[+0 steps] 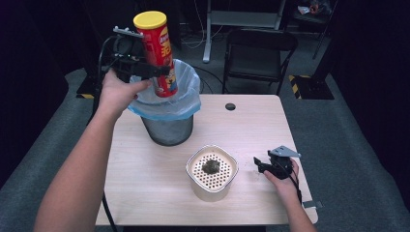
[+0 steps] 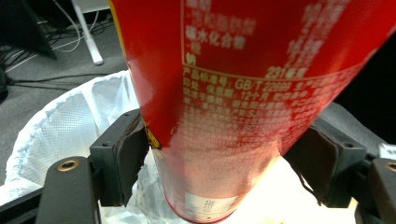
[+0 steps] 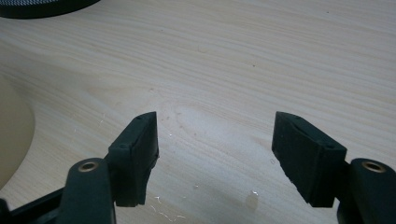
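In the high view the left gripper (image 1: 145,70) clamps one red crisp can (image 1: 158,55) by its middle, and the can hangs directly above the mouth of the bin (image 1: 169,128), its lower end already just inside the rim of the pale blue liner (image 1: 188,104). The can's long axis stands nearly upright, its yellow lid (image 1: 150,19) uppermost and leaning a little away from the bin toward the left hand. I judge the coming move to be a release, which turns on that base staying over the opening rather than over the liner's edge. Well apart from the bin, toward the person, stands one cream container (image 1: 212,173) with a perforated insert and a dark clump on it; beyond that, farther still from the bin, the right gripper (image 1: 263,166) rests low by the table (image 1: 145,179), so the left hand is by far the nearer to the bin. In the left gripper view both pads (image 2: 133,151) press the can (image 2: 243,102) from either side, and the white liner (image 2: 70,126) lies below and behind it. In the right gripper view the jaws of the right gripper (image 3: 215,154) stand apart with nothing between them, bare tabletop (image 3: 224,70) under them, and the bin's dark foot (image 3: 42,7) shows at the upper edge. Counted: one can, one bin, one container, two grippers.
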{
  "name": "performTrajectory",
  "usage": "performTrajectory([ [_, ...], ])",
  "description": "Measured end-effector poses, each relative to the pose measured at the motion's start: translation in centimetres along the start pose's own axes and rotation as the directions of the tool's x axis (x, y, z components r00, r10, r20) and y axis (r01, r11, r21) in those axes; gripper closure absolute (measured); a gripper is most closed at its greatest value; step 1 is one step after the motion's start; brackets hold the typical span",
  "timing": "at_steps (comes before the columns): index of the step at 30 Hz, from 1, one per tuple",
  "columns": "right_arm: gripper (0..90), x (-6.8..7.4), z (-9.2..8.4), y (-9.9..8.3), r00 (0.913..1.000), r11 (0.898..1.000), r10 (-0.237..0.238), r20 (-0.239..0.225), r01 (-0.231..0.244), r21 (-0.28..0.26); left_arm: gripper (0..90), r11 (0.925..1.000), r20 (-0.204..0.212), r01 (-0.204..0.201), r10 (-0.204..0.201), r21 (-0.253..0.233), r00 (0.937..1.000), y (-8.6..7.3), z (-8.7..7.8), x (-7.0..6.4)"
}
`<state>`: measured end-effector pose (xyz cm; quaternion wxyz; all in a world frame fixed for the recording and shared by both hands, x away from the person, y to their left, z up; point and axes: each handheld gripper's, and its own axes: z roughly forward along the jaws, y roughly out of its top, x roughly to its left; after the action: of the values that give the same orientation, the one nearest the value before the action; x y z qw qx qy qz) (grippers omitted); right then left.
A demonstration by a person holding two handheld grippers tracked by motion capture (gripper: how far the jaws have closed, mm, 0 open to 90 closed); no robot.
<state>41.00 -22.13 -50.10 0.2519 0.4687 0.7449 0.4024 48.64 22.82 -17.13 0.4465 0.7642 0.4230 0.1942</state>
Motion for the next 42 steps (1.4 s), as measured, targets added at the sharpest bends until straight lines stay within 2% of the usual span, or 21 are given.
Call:
performTrajectory([
  [3, 31.3, 0.1, 0.1, 0.0, 1.0, 1.0, 0.003, 0.002, -0.003, 0.0, 23.5, 0.9996, -0.014, 0.029, -0.029, -0.004, 0.9995, -0.2, 1.1, 1.0],
  [5, 31.3, 0.1, 0.1, 0.0, 0.9999, 1.0, -0.012, -0.004, 0.012, 0.002, 23.5, 0.9986, -0.03, 0.053, -0.053, -0.004, 0.9981, -0.4, 1.9, 1.6],
  [14, 31.3, 0.1, 0.2, -0.1, 0.9999, 1.0, -0.012, -0.004, 0.012, 0.014, 23.5, 0.9966, -0.106, 0.082, -0.083, -0.008, 0.9909, -1.2, 4.4, 3.2],
  [19, 31.3, 0.2, 0.3, -0.1, 0.9997, 1.0, -0.022, -0.008, 0.022, 0.011, 23.4, 0.9953, -0.135, 0.095, -0.091, 0.019, 0.9867, -2.1, 5.8, 4.0],
  [20, 31.3, 0.3, 0.3, -0.1, 0.9999, 1.0, -0.01, -0.012, 0.01, 0.014, 23.4, 0.9943, -0.137, 0.105, -0.101, 0.021, 0.9854, -2.4, 6.1, 4.2],
  [25, 31.3, 0.3, 0.4, -0.1, 0.9997, 1.0, -0.019, -0.016, 0.019, 0.015, 23.5, 0.9871, -0.154, 0.154, -0.145, 0.046, 0.9774, -3.6, 7.1, 5.0],
  [30, 31.3, 0.2, 0.4, -0.1, 0.9997, 1.0, -0.022, -0.009, 0.022, 0.017, 23.4, 0.9803, -0.157, 0.175, -0.16, 0.091, 0.9746, -4.4, 7.8, 5.7],
  [33, 31.3, 0.2, 0.4, -0.1, 0.9997, 1.0, -0.021, -0.013, 0.021, 0.021, 22.9, 0.9723, -0.16, 0.195, -0.174, 0.129, 0.9716, -4.8, 8.3, 5.9],
  [35, 31.3, 0.2, 0.4, -0.1, 0.9996, 0.999, -0.026, -0.013, 0.027, 0.02, 19.9, 0.9737, -0.169, 0.193, -0.172, 0.121, 0.9705, -5.1, 8.2, 6.2],
  [37, 31.3, 0.2, 0.4, -0.1, 0.9996, 0.999, -0.026, -0.013, 0.026, 0.02, 17.4, 0.9718, -0.183, 0.213, -0.192, 0.102, 0.9642, -5.3, 7.9, 6.4],
  [42, 31.3, 0.2, 0.4, -0.1, 0.9997, 1.0, -0.02, -0.014, 0.02, 0.021, 18.3, 0.9738, -0.168, 0.206, -0.188, 0.096, 0.9677, -5.7, 7.0, 6.8],
])
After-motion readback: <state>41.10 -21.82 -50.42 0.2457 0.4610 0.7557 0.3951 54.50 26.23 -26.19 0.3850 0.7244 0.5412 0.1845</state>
